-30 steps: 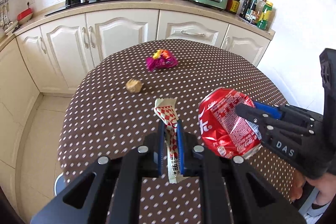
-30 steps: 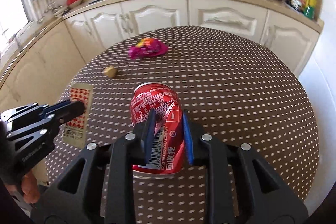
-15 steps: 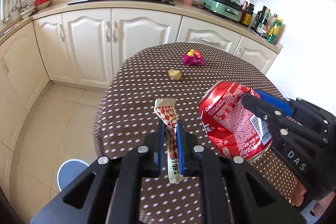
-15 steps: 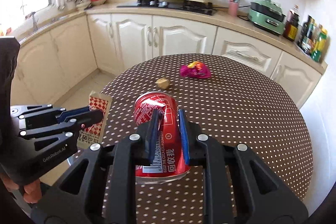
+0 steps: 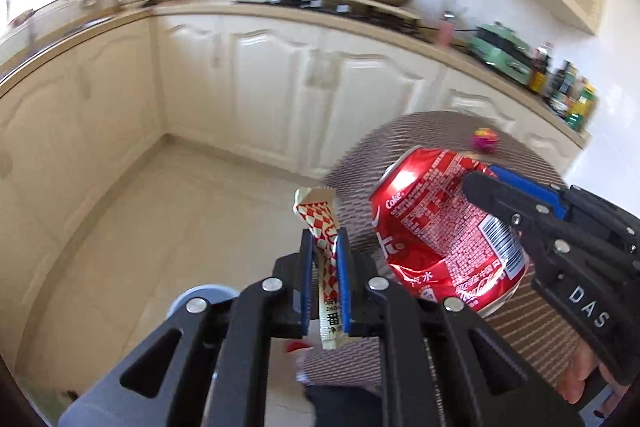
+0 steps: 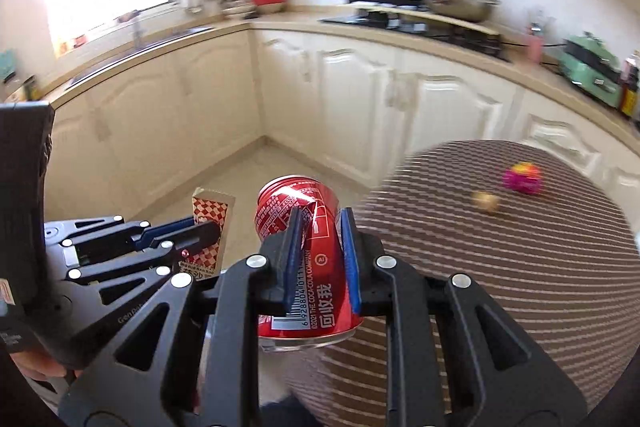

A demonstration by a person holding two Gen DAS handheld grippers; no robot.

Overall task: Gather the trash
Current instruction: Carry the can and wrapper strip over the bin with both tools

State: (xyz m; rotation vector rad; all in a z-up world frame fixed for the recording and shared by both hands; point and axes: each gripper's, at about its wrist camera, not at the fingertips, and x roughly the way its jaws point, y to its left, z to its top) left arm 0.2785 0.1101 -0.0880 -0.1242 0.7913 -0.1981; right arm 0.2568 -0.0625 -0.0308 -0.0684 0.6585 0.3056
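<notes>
Both hands swung left off the table since the earlier frames; floor and cabinets now fill the views, w/ a blue bin rim showing below. Left gripper is clamped tight on the checkered wrapper. Right gripper pinches the dented red Coke can, jaws narrow. Two pcs lifted, none binned yet. Left on the table: pink wrapper & a brown lump.
</notes>
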